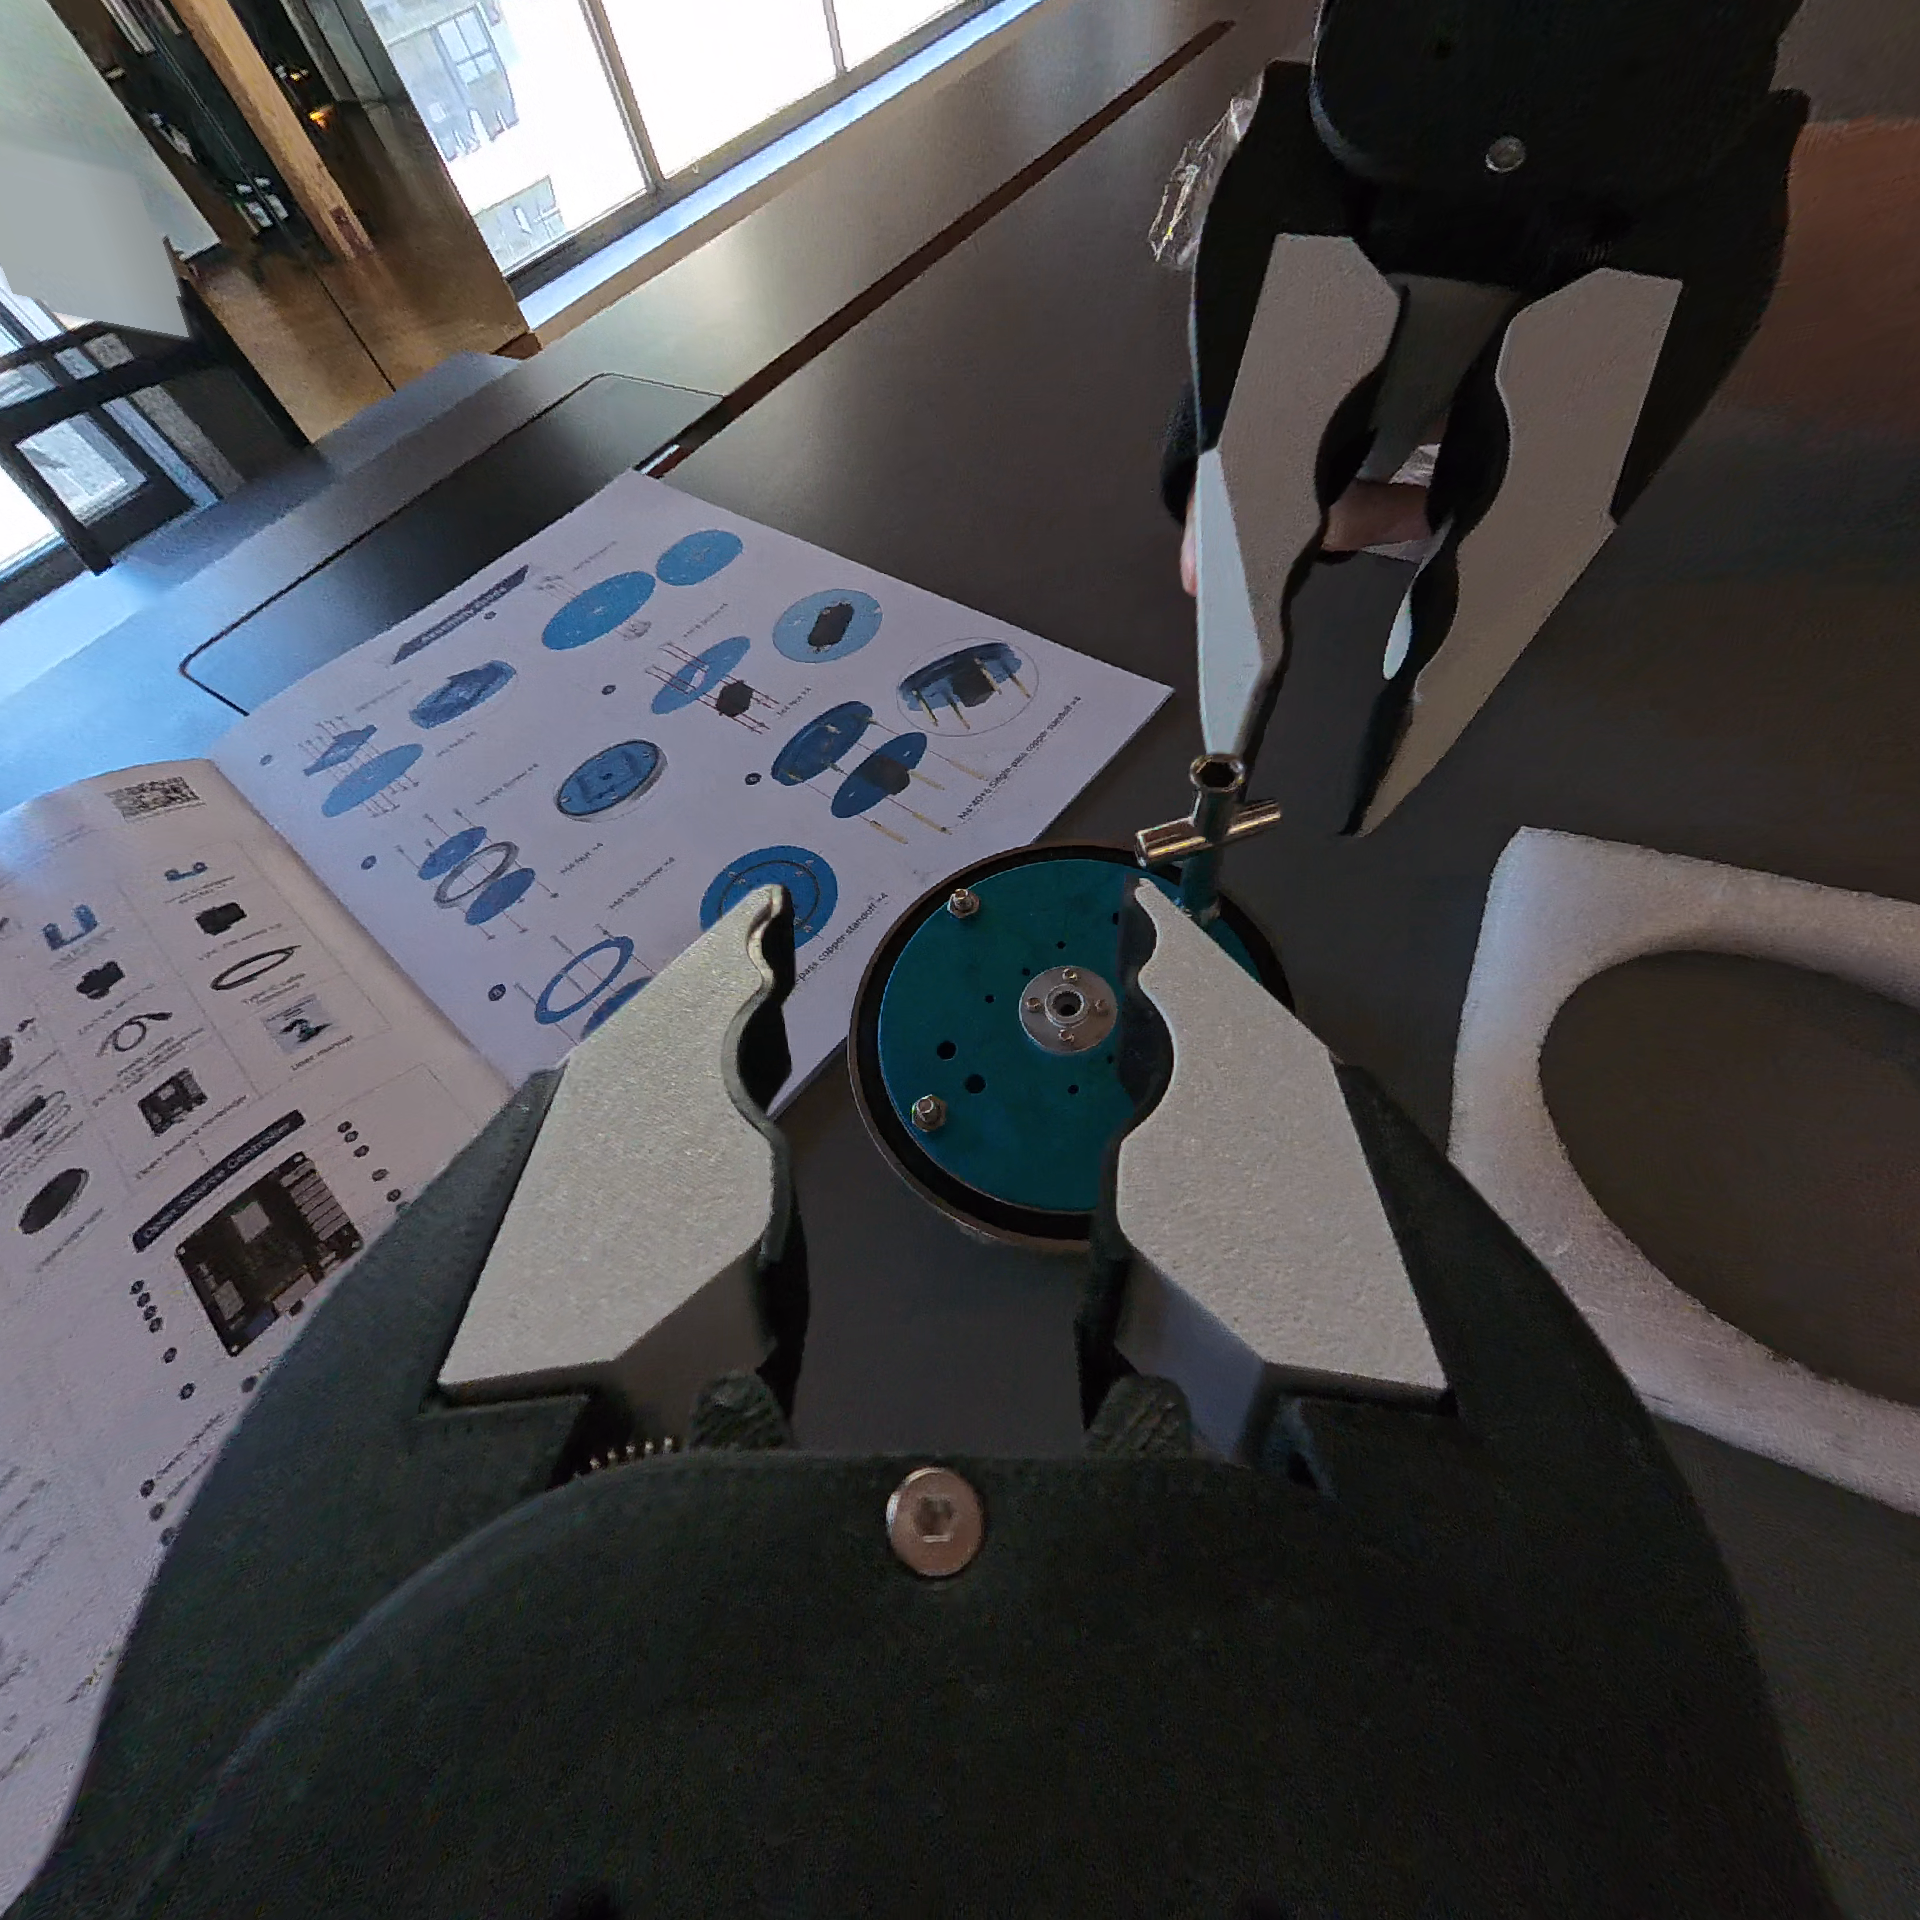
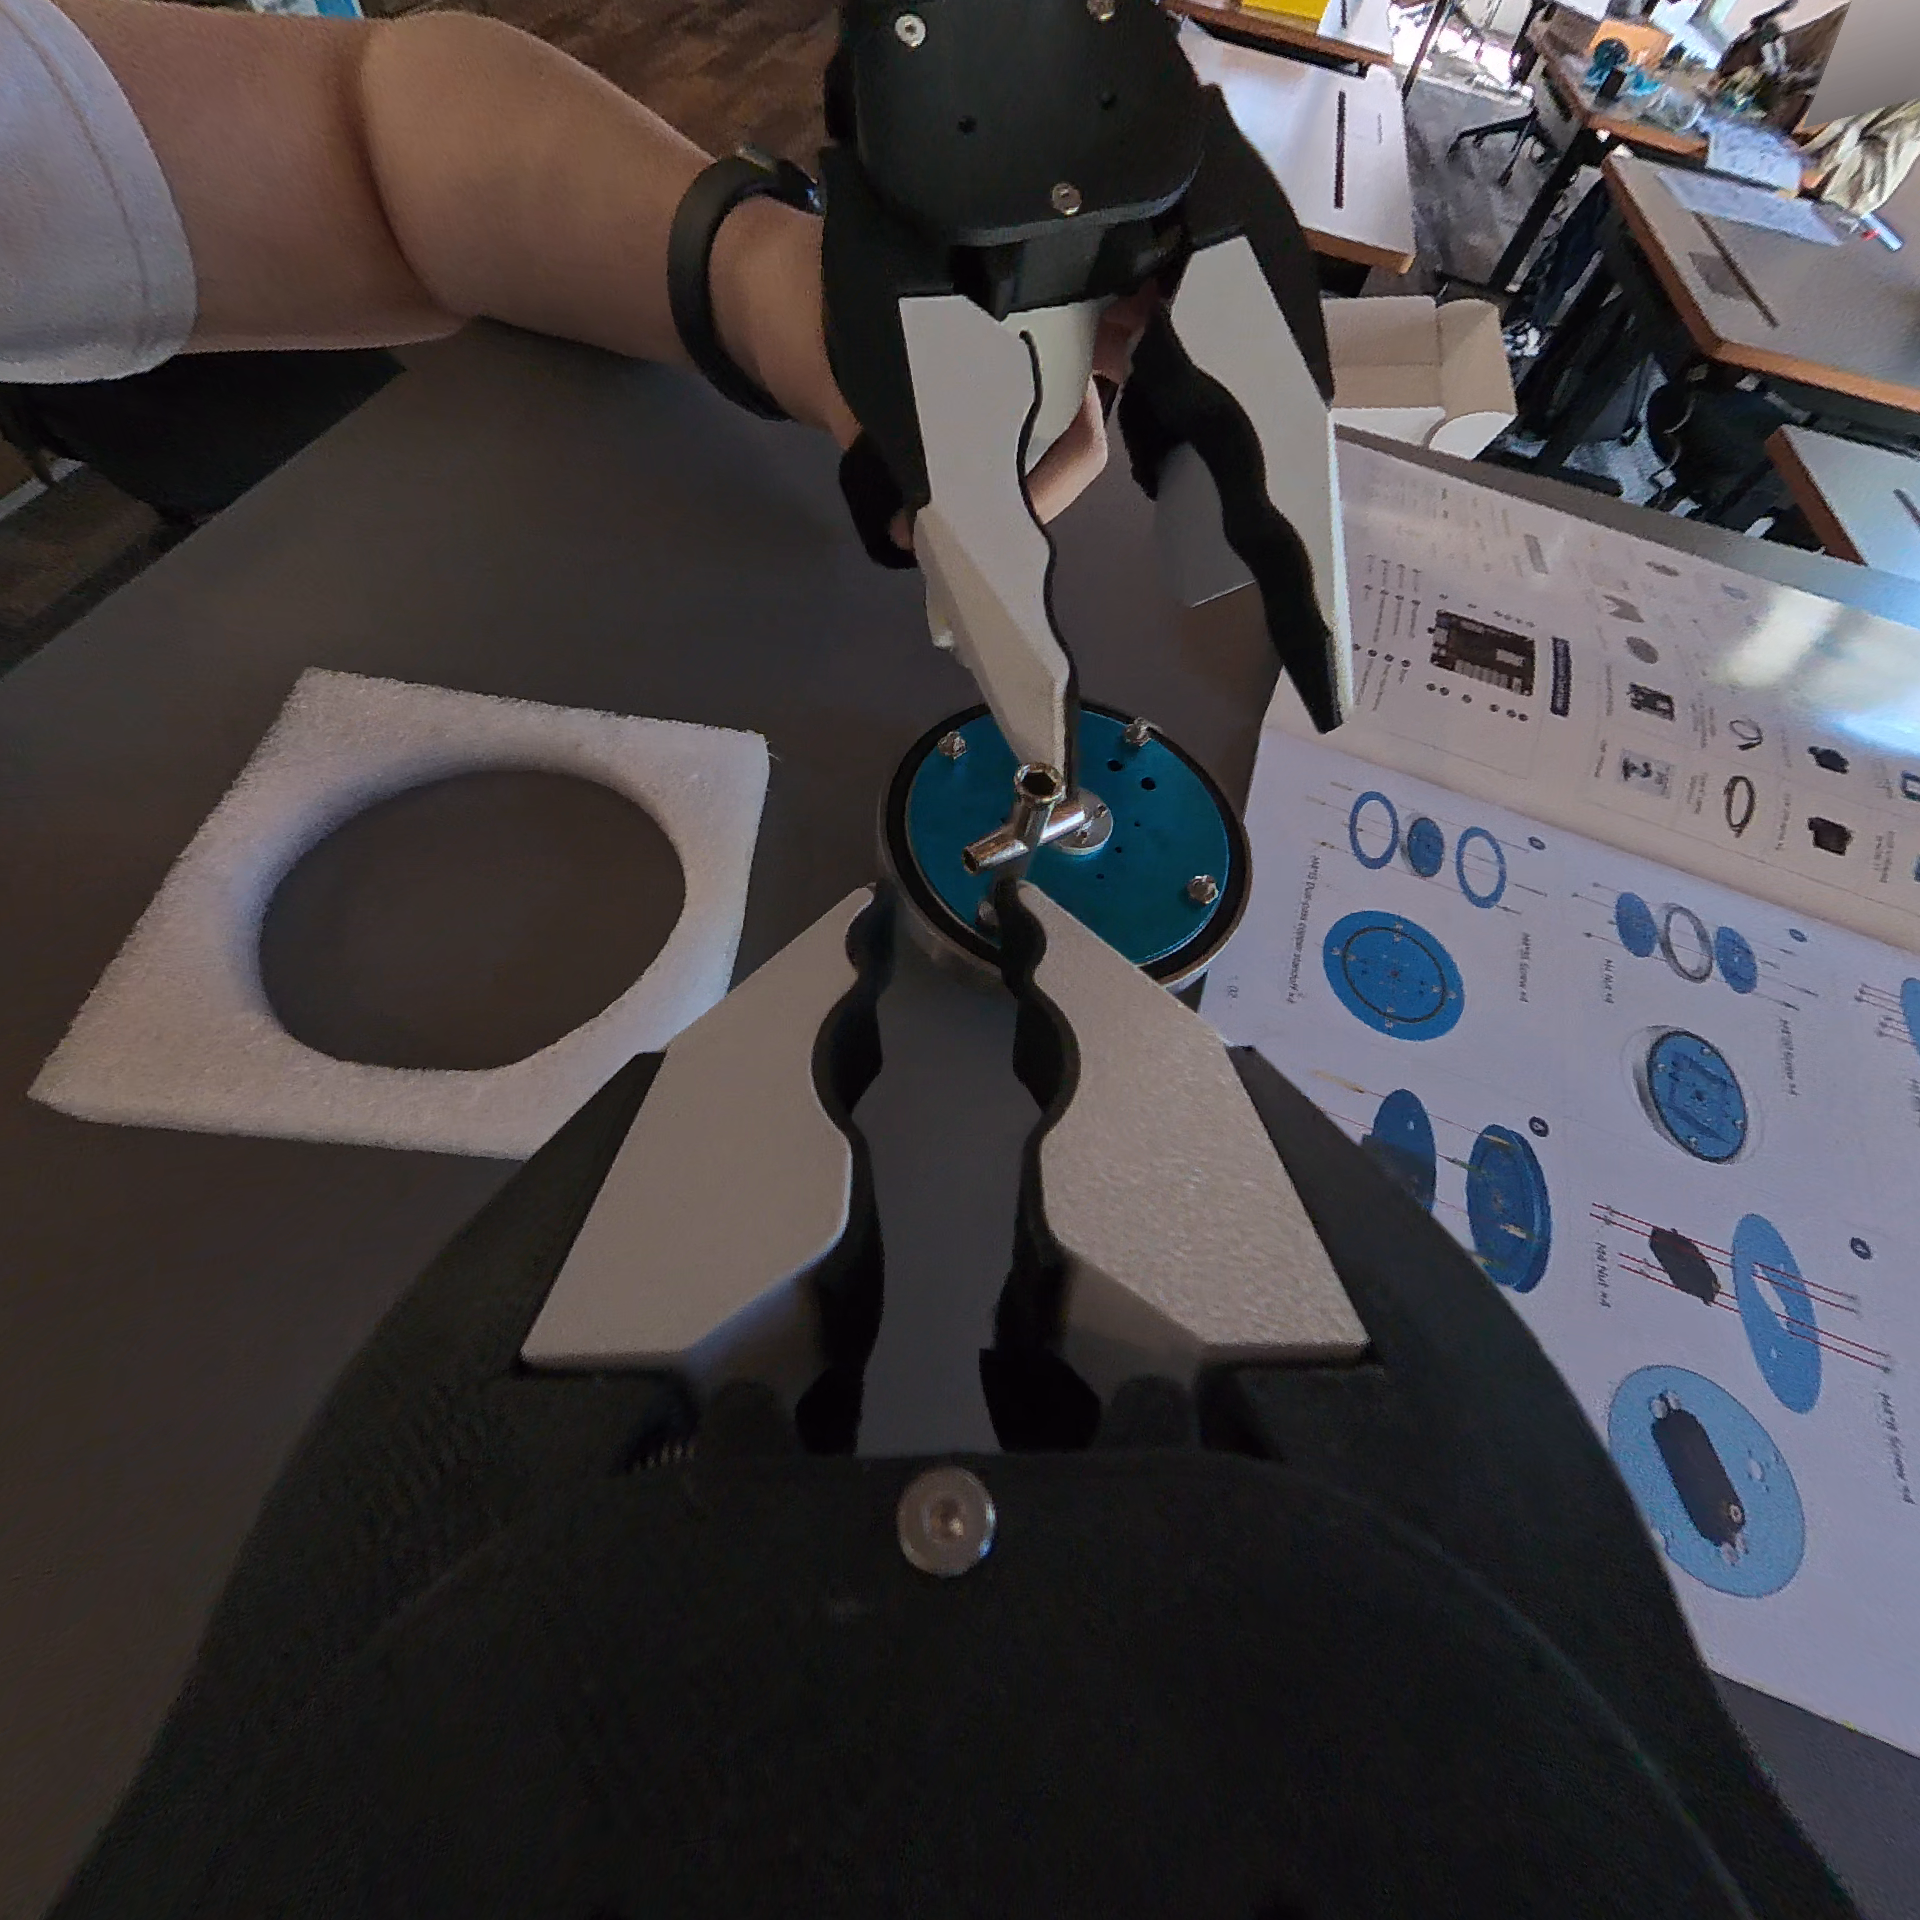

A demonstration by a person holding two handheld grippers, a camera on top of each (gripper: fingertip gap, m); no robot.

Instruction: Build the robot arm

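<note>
A blue round plate (image 1: 987,1049) with nuts and a silver centre hub sits in a black ring base on the dark table; it also shows in the right wrist view (image 2: 1132,873). A silver cross-shaped socket wrench (image 1: 1205,821) stands upright at the plate's edge, seen too in the right wrist view (image 2: 1023,821). My left gripper (image 1: 956,899) is open wide over the plate, its right fingertip close to the wrench; the right wrist view shows it from the front (image 2: 1184,732). My right gripper (image 2: 945,902) is open by a narrow gap, with the wrench shaft against its right fingertip; the left wrist view shows it too (image 1: 1299,790).
A white foam square (image 2: 187,1018) with a round cutout lies beside the plate, also in the left wrist view (image 1: 1507,1039). An open instruction booklet (image 1: 623,727) lies on the other side (image 2: 1558,1039). A person's forearm with a black wristband (image 2: 717,281) holds the left gripper.
</note>
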